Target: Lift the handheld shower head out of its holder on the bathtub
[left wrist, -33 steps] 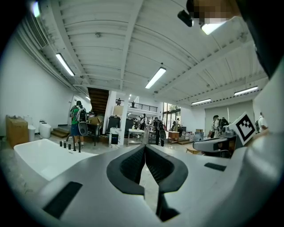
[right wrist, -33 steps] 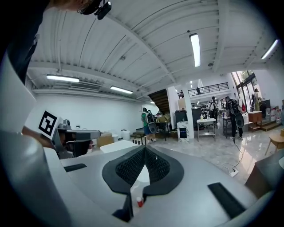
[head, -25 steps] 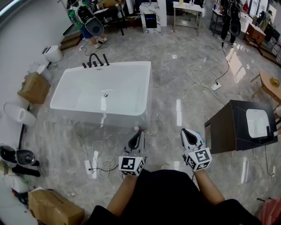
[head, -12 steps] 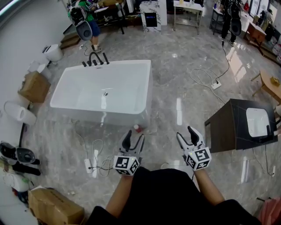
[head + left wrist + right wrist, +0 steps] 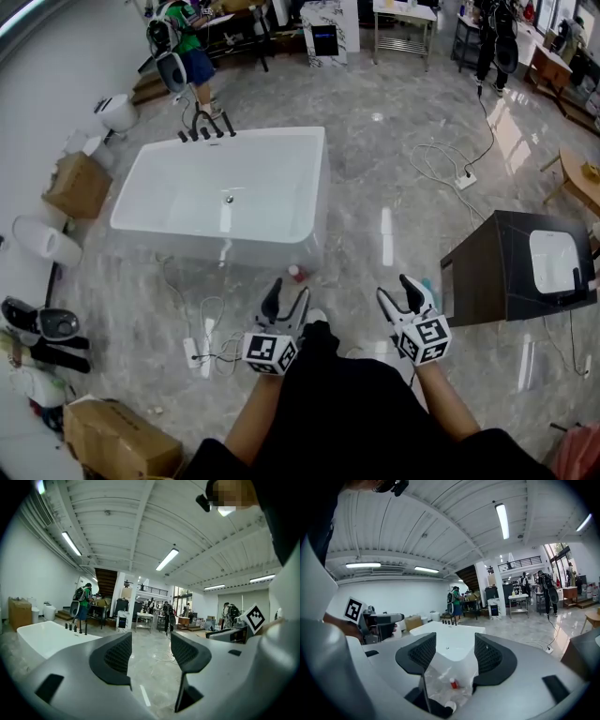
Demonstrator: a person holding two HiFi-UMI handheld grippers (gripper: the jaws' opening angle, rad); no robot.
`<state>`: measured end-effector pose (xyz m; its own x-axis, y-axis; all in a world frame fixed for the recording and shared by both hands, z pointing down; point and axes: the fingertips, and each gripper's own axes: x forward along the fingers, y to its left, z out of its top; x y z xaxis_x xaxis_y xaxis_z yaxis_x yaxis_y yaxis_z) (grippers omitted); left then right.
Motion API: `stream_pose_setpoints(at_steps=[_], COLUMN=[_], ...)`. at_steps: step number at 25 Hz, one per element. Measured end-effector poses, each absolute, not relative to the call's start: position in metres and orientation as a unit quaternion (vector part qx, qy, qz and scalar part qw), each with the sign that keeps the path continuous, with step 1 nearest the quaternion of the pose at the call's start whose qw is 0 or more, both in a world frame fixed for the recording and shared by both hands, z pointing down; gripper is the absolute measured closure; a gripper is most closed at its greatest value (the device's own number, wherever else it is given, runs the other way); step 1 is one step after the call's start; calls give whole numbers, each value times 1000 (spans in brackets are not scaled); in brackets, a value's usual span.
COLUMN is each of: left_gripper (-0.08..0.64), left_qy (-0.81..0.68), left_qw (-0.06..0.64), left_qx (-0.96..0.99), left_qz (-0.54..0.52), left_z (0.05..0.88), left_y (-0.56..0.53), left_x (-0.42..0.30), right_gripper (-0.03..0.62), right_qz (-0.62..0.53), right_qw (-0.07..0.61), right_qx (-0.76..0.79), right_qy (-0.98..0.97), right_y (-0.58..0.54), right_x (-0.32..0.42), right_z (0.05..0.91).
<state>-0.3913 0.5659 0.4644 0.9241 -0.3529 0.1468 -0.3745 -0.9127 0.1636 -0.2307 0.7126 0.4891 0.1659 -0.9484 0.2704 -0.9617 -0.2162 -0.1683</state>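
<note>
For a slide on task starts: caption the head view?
Left tongs and right tongs, just opened and empty, short of the white bathtub with black fittings.

Honestly, nothing here you can actually read. The closest you get is the black-and-white square patterns on the left cube point(image 5: 269, 352) of your left gripper point(image 5: 287, 292) and the right cube point(image 5: 427, 339) of your right gripper point(image 5: 397, 289). Those are codes, not letters. The dark screen point(image 5: 324, 41) at the back is too small to make out.

Head looks down, gripper views share bathtub point(image 5: 272, 178)
</note>
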Motion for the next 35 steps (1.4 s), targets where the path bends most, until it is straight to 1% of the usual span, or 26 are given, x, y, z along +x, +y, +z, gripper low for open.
stream_pose_setpoints(at_steps=[6, 10, 14, 19, 24, 30, 35], left_gripper=[322, 321, 321, 319, 318, 318, 318], left_qy=[-168, -153, -135, -121, -128, -134, -132], left_qw=[94, 101, 107, 94, 98, 115, 122], left_qx=[979, 981, 983, 987, 986, 983, 982], left_qz=[64, 69, 62, 50, 43, 53, 58], left_z=[478, 491, 501, 490, 476, 476, 478], left_y=[543, 513, 476, 412, 336, 265, 214], left_x=[-361, -320, -265, -201, -153, -108, -76], right_gripper=[368, 368, 368, 368, 368, 368, 368], right_qz=[172, 194, 198, 182, 164, 186, 202], right_qw=[23, 26, 36, 34, 30, 23, 34], right_qx=[768, 764, 773, 779, 783, 775, 772], right_qy=[-617, -615, -602, -599, -600, -603, -601], right_y=[699, 683, 655, 584, 501, 417, 360], right_x=[-218, -196, -153, -90, -29, 23, 55], right_z=[504, 520, 533, 522, 494, 490, 493])
